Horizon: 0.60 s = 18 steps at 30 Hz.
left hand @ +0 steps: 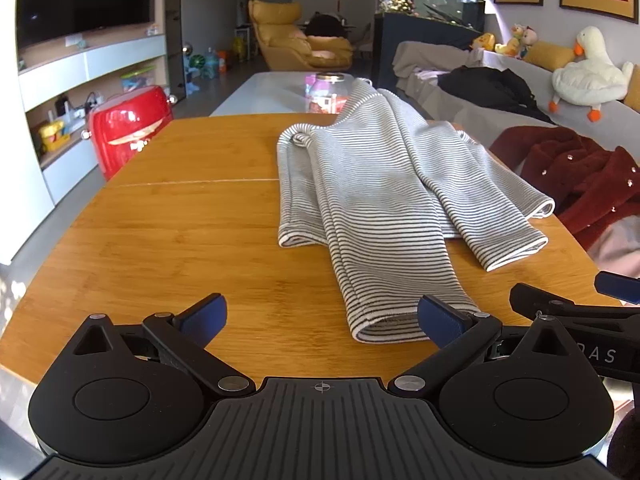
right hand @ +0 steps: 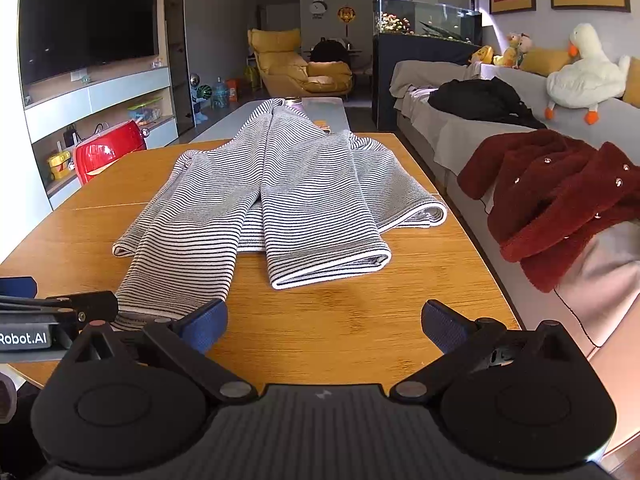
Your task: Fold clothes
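A grey-and-white striped garment (left hand: pixel 380 184) lies partly folded on the wooden table (left hand: pixel 180 220), its two sleeves or legs trailing toward the near edge. My left gripper (left hand: pixel 322 320) hovers open over the table's near edge, with the end of one striped sleeve beside its right pad (left hand: pixel 438 318). In the right wrist view the same striped garment (right hand: pixel 280 192) spreads ahead on the table (right hand: pixel 360 320). My right gripper (right hand: pixel 324 322) stands open with only bare wood between its fingers; the striped cuff lies just left of its left pad (right hand: pixel 208 322).
A dark red fleece jacket (right hand: pixel 560 200) lies on the grey sofa (right hand: pixel 460 136) right of the table, with a black garment (right hand: pixel 480 100) and a plush goose (right hand: pixel 584 72) farther back. A red case (left hand: pixel 128 128) stands left of the table. A jar (left hand: pixel 326 94) sits beyond the table.
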Tool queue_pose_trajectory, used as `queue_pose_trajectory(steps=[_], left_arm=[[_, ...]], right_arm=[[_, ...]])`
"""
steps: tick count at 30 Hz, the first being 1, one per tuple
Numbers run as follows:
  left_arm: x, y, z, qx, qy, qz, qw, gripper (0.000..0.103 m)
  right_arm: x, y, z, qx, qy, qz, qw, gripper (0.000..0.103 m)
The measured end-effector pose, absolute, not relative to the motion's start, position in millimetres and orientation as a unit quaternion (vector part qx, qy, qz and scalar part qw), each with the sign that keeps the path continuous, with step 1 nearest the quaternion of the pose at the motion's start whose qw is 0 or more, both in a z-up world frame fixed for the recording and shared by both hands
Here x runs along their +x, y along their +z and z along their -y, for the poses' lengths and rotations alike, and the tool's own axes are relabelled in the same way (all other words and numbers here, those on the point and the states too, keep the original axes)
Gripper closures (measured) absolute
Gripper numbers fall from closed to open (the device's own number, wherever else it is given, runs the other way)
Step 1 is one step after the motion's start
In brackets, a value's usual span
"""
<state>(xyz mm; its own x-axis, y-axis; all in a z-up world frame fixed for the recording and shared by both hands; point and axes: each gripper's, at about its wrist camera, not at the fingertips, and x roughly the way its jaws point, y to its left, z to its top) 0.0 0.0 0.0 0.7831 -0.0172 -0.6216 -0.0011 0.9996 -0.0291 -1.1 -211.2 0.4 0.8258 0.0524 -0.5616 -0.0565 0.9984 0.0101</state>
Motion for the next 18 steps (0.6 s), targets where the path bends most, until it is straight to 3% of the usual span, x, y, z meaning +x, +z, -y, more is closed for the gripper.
queue_pose_trajectory(steps=[18], left_arm=[[-0.5,-2.6,3.6,-0.016,-0.007,-0.343,0.939,0.0]], right_arm=[[-4.3,3.3,212.9,0.008,0.037,-0.296,0.954,0.0]])
